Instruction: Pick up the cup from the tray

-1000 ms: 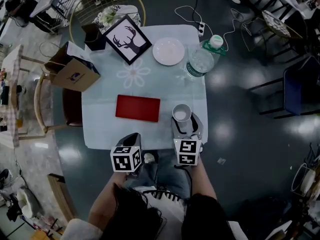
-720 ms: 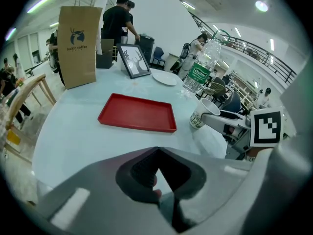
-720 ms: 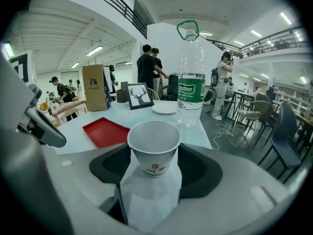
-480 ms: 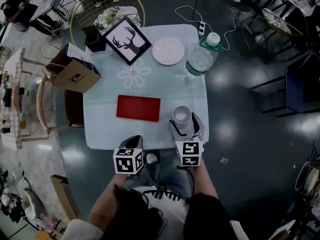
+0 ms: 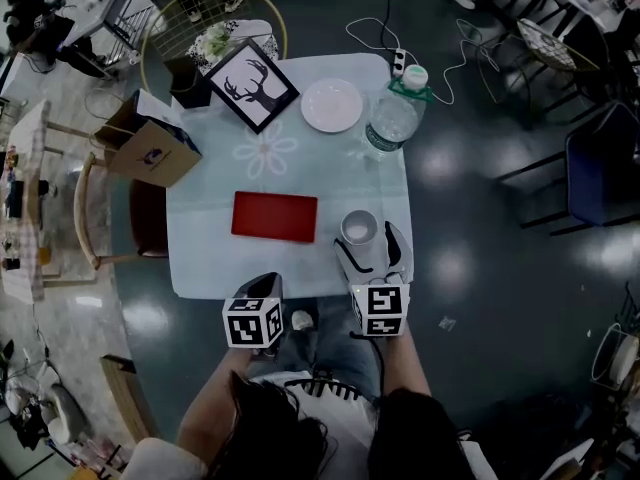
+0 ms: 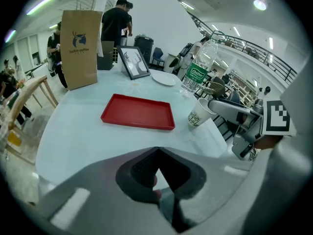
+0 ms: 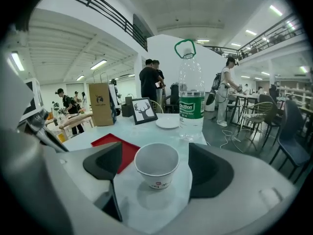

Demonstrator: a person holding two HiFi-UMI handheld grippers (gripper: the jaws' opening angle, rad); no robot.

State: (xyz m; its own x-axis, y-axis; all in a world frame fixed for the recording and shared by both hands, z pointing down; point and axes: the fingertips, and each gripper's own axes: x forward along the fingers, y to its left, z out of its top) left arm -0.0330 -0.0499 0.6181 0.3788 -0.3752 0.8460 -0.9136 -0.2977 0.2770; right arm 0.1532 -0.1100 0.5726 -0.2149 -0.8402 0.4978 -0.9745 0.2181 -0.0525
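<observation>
Water bottle [image 5: 388, 118] beside white plate [image 5: 332, 105] — deer picture [image 5: 250, 85], paper bag [image 5: 150, 148] further left.

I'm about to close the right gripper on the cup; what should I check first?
1. Paper cup upright on the table: ok.
2. Cup between the right gripper's jaws, which stand apart: ok.
3. Pads clear of the cup on both sides: ok.
4. Cup on the red tray: not ok, it stands beside it.
5. Water bottle out of the way: ok.
6. Left gripper shut, empty, held back: ok.
</observation>
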